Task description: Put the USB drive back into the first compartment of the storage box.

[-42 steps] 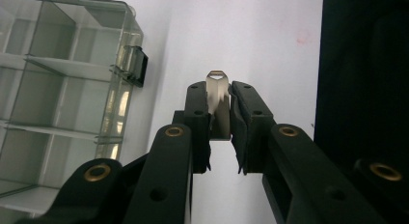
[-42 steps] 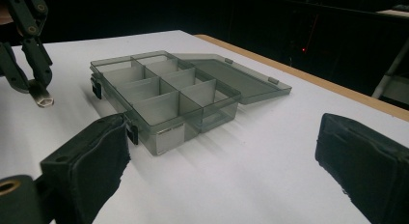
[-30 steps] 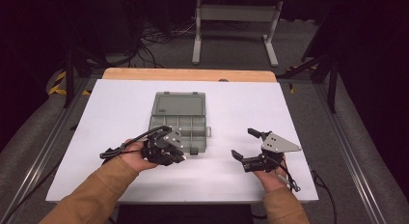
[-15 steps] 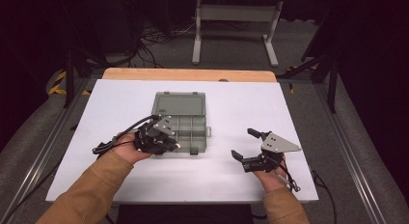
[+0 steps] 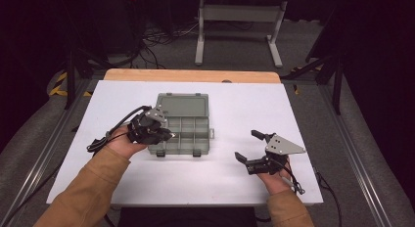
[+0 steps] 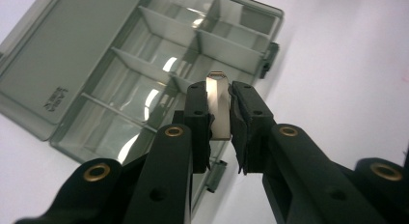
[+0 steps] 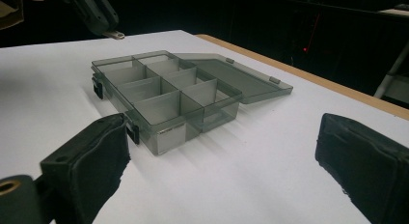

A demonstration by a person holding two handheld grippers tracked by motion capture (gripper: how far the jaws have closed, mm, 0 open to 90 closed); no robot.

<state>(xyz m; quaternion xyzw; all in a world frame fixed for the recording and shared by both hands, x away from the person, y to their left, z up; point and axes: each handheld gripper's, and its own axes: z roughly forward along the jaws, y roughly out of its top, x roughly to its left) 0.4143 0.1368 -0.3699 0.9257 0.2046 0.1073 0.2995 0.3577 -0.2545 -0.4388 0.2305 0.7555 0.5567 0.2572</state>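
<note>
A smoky grey compartment box [image 5: 187, 132] lies open in the middle of the white table [image 5: 235, 109], its lid [image 5: 183, 105] flat behind it. My left gripper [image 5: 165, 134] hovers over the box's near-left compartments, shut on a small flat metal piece [image 6: 218, 105] that stands upright between the pads. In the left gripper view the box [image 6: 144, 74] lies just beneath the jaws. My right gripper [image 5: 248, 145] rests at the table's front right, open, with nothing between its fingers. The right gripper view shows the box [image 7: 164, 89] ahead and the metal piece [image 7: 115, 35] at the far gripper's tip.
A wooden strip [image 5: 191, 75] borders the table's far edge. A grey metal stand [image 5: 240, 21] and cables [image 5: 156, 38] are on the floor behind. Metal rails [image 5: 350, 139] run along both sides of the table.
My left gripper has moved left and away from the person, from beside the box's front edge to over its near-left part, still holding the metal piece. The right gripper has not moved.
</note>
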